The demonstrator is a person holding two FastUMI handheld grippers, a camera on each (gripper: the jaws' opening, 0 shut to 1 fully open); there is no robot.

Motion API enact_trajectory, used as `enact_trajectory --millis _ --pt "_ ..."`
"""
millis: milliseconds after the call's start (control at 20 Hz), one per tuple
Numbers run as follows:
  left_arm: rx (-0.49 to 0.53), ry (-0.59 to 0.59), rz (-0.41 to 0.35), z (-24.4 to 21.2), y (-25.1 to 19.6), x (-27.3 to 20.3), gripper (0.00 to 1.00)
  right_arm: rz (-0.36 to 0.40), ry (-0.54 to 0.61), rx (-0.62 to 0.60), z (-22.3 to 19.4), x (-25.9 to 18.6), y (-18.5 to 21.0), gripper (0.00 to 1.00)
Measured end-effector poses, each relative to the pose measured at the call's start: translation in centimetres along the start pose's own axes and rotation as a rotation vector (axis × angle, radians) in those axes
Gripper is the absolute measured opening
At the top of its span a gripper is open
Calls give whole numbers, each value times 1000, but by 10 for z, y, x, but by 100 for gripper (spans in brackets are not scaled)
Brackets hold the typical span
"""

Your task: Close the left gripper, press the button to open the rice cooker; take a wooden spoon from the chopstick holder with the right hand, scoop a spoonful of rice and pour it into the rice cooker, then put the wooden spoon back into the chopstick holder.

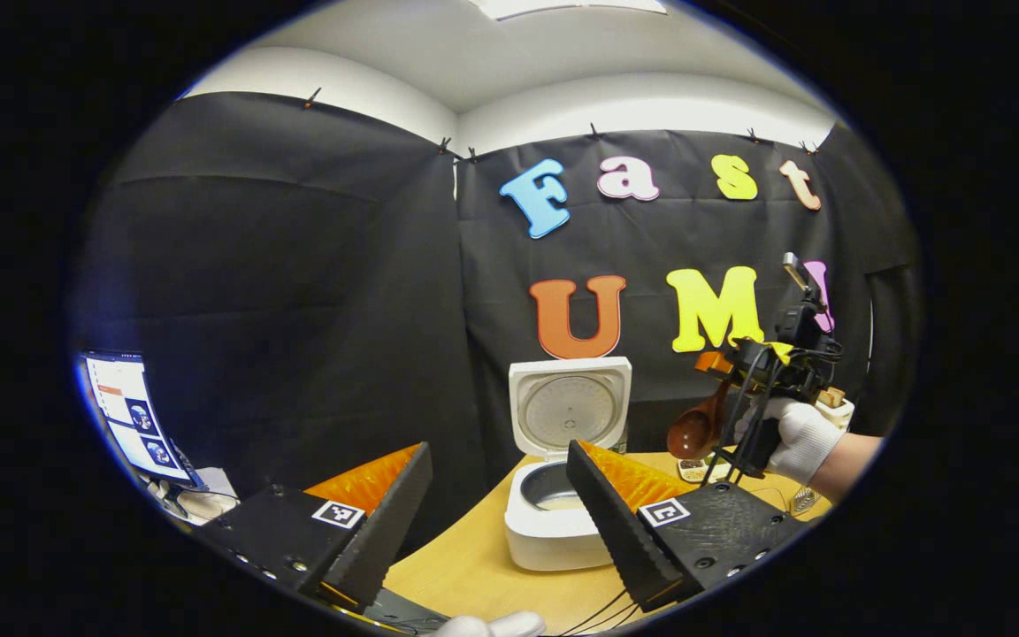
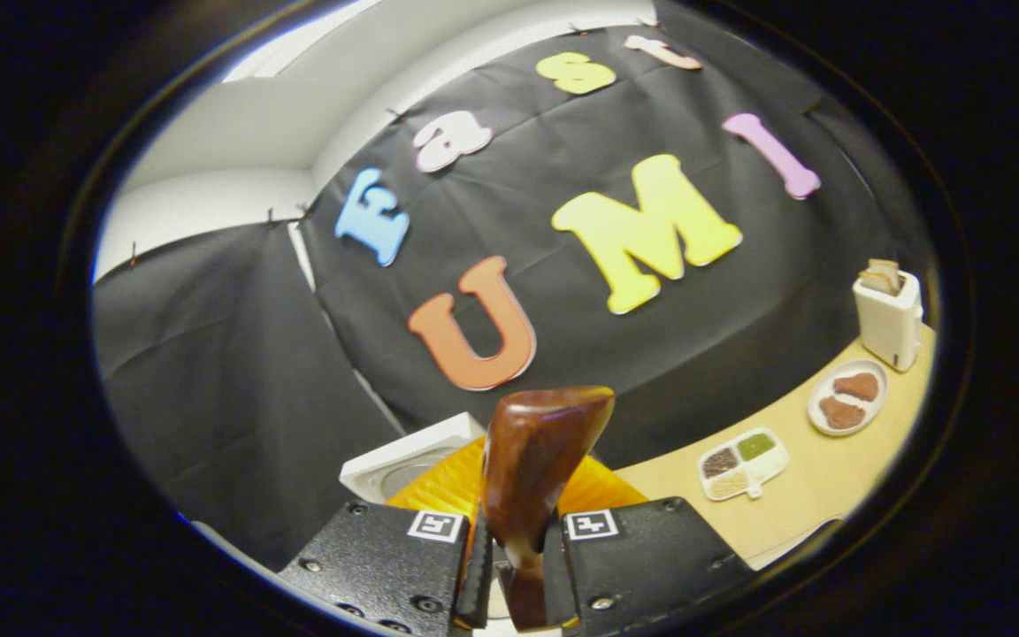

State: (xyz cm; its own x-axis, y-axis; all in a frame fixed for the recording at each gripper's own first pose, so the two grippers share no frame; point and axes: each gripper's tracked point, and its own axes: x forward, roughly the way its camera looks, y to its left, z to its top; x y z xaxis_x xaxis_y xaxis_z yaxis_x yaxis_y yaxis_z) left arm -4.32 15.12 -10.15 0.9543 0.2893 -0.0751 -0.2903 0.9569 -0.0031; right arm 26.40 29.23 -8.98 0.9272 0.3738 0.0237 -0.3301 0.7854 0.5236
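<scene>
Nearest in the left gripper view, my left gripper (image 1: 496, 518) had its two fingers spread wide apart, gripping nothing. Between and just beyond them the rice cooker (image 1: 554, 522) sat on the wooden table (image 1: 474, 566), its lid (image 1: 570, 407) standing upright and the inner pot exposed. To the right, and higher, a gloved hand (image 1: 797, 438) held my right gripper (image 1: 715, 364) above the table, with the wooden spoon (image 1: 695, 429) hanging from it, bowl downward.

In the right gripper view, both fingers of that gripper were pressed tight on the spoon's handle, the brown bowl rising straight ahead of the camera. Just behind it I saw a corner of the cooker's white lid. Farther right on the table lay a divided tray (image 2: 742, 464) of grains, then a plate (image 2: 847, 398) with two brown pieces, and farthest a white chopstick holder (image 2: 890, 317) by the wall. I couldn't tell whether the spoon carried any rice.
</scene>
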Motion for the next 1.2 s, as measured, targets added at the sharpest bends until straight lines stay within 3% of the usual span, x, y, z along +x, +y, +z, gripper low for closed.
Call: enact_trajectory --millis 300,500,750,950,1200 --pt "-20 11 -92 6 -50 -8 97 -185 -100 22 71 -59 -143 29" --pt "-8 21 -111 8 -74 -11 97 -309 -153 19 103 -107 -239 29" --pt "20 16 -139 16 -104 -15 97 -430 -197 17 137 -160 -325 29" --pt "20 17 -156 20 -123 -15 97 -461 -187 -4 130 -170 -362 29" --pt "28 21 -163 22 -136 -12 97 -478 -119 10 77 -158 -394 29"
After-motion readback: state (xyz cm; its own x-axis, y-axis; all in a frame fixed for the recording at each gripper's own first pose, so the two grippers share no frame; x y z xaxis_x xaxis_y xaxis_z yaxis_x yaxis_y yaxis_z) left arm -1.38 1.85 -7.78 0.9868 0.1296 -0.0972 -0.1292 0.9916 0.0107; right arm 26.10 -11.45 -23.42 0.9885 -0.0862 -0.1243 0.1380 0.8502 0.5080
